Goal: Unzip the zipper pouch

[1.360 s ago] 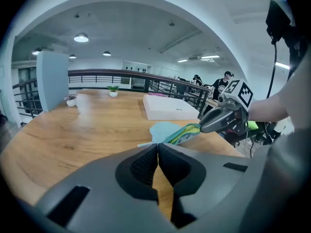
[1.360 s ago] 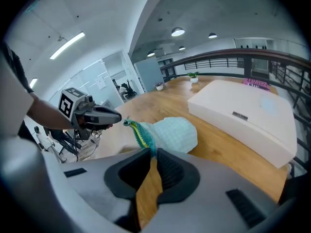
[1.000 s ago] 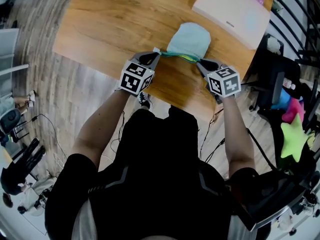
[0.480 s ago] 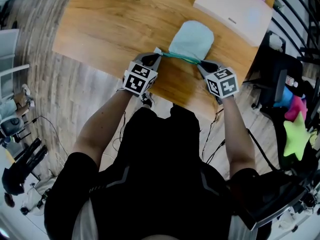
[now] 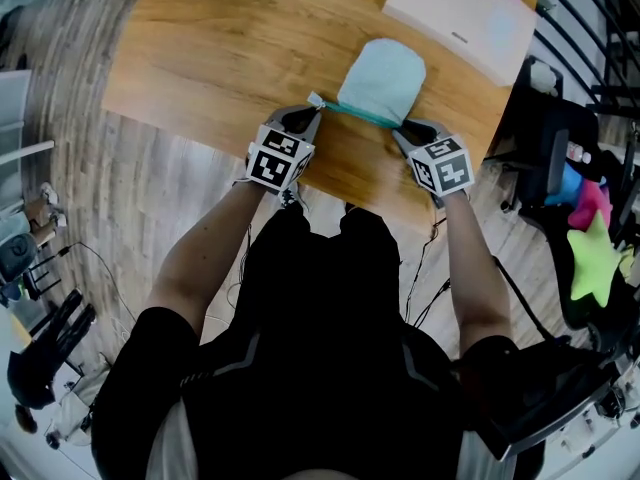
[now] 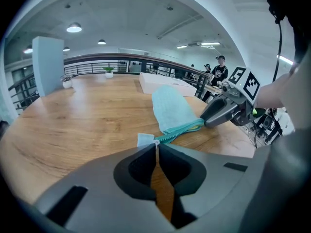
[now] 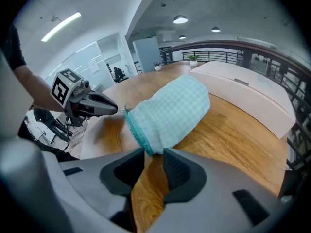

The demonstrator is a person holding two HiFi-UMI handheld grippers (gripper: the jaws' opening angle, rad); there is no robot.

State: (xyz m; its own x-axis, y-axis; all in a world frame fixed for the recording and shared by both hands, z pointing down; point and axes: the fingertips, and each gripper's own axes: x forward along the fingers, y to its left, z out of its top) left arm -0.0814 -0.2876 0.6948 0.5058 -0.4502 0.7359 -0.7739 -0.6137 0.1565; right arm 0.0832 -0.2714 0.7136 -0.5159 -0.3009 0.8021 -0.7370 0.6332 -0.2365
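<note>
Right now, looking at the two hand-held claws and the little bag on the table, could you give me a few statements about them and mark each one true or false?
1. The zipper pouch lies on a wooden table. True.
2. The left gripper has its jaws wide apart. False: they are shut on the zipper's end.
3. The right gripper is clamped on the white box. False: its jaws stand apart and have just been opening, with a corner of the pouch between them.
4. A white box lies on the table beyond the pouch. True.
</note>
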